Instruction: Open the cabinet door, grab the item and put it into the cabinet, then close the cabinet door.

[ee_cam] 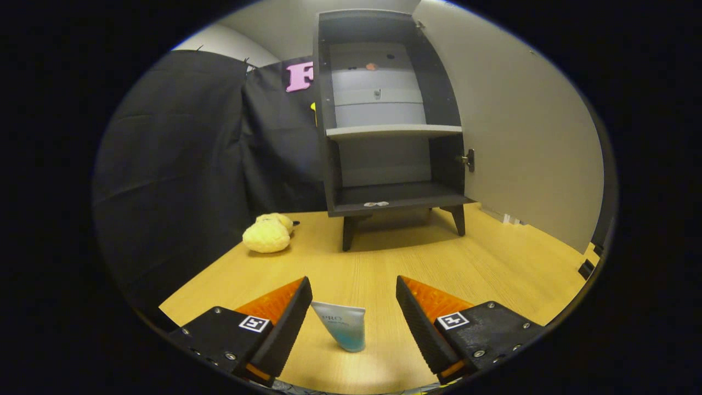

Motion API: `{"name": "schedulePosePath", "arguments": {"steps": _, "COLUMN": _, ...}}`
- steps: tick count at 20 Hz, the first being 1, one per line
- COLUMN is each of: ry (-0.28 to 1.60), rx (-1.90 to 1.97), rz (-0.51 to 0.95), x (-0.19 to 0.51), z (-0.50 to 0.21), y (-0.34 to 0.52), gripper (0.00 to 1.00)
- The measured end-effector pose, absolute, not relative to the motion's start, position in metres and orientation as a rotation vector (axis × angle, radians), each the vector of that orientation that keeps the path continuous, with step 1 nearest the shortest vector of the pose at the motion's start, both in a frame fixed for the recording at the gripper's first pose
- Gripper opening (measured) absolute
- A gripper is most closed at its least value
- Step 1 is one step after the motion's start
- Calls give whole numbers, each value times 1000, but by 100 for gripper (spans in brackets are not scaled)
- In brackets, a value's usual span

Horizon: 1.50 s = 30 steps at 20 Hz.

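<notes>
Now tongs (353,299) spread around tube (343,326) on table (493,258), cabinet (389,115) door open

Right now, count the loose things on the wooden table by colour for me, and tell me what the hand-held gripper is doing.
Yellow: 1, the plush toy left of the open cabinet.
Blue and white: 1, the tube, standing cap-down.
Total: 2 on the table.
The hand-held gripper is open, its fingers on either side of the tube, not touching it.
</notes>
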State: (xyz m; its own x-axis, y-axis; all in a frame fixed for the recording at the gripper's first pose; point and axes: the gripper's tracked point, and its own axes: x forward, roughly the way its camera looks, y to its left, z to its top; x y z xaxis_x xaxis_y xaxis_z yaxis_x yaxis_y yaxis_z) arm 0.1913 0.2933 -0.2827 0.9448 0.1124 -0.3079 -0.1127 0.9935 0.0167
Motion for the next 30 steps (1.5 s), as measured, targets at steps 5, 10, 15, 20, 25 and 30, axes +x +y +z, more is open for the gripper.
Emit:
{"name": "schedulePosePath", "arguments": {"steps": 5, "ry": 297, "rx": -10, "rz": 124, "x": 190, "z": -275, "y": 301, "gripper": 96}}
{"name": "schedulePosePath", "arguments": {"steps": 10, "ry": 341, "rx": -8, "rz": 85, "x": 191, "z": -294, "y": 297, "gripper": 96}}
{"name": "schedulePosePath", "arguments": {"steps": 15, "ry": 448, "rx": -33, "rz": 54, "x": 181, "z": -333, "y": 290, "gripper": 95}}
{"name": "schedulePosePath", "arguments": {"steps": 20, "ry": 517, "rx": -51, "rz": 83, "x": 175, "z": -345, "y": 292, "gripper": 53}}
{"name": "schedulePosePath", "arguments": {"steps": 25, "ry": 477, "rx": -81, "rz": 120, "x": 195, "z": -305, "y": 293, "gripper": 51}}
{"name": "schedulePosePath", "arguments": {"steps": 30, "ry": 412, "rx": -77, "rz": 124, "x": 227, "z": -245, "y": 285, "gripper": 51}}
